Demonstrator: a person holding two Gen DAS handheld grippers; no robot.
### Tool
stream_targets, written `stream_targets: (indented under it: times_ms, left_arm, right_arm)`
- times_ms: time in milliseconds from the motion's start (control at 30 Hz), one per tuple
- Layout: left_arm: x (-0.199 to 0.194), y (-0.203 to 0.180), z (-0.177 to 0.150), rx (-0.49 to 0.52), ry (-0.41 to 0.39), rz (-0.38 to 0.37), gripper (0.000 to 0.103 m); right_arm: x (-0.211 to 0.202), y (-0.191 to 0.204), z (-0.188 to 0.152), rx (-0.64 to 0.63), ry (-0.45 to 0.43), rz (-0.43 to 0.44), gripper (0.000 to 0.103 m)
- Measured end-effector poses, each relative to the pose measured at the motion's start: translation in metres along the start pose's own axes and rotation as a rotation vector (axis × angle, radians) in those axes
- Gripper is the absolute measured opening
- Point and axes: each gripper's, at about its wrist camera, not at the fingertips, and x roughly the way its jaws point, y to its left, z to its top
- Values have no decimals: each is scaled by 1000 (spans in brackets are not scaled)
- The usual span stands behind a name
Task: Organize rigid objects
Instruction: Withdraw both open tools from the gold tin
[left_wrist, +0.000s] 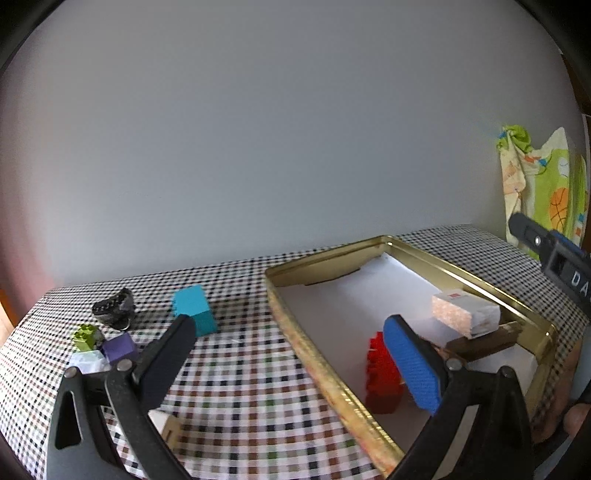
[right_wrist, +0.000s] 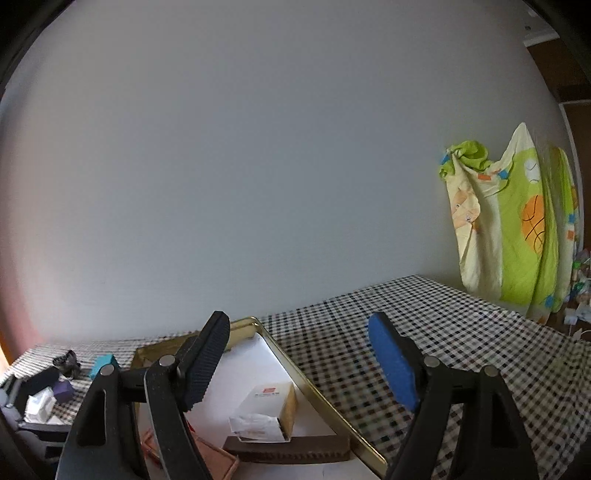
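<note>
A gold tin tray (left_wrist: 317, 369) with a white liner lies on the checked table. In it are a red toothed block (left_wrist: 380, 376), a white carton (left_wrist: 465, 312) and a dark brown comb-like bar (left_wrist: 484, 341). My left gripper (left_wrist: 291, 354) is open and empty above the tray's left rim. Left of it lie a teal block (left_wrist: 194, 308), a purple block (left_wrist: 120, 347), a green brick (left_wrist: 86, 336) and a black clip (left_wrist: 114, 306). My right gripper (right_wrist: 299, 358) is open and empty above the tray (right_wrist: 314, 387), over the carton (right_wrist: 266, 410) and bar (right_wrist: 291, 448).
A white crumpled packet (left_wrist: 88, 362) lies by the purple block. A small tan box (left_wrist: 168, 428) sits under my left finger. A green and yellow cloth (right_wrist: 509, 221) hangs on the wall at the right. The wall runs close behind the table (right_wrist: 443, 332).
</note>
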Motion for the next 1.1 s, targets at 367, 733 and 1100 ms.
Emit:
stream_targets:
  times_ms: [367,733,1100]
  left_arm:
    - [-2,28,-3,-52,7,30,103]
    - [-8,51,-9,-65,-11,45,103]
    - [-9,77,-14,-70,-1,71,103]
  right_arm:
    - [-9,20,-6,-69,3,-19,80]
    - [-21,41,-11,-88,1,-18,80]
    - [-36,73,-21,-71,18,44,80]
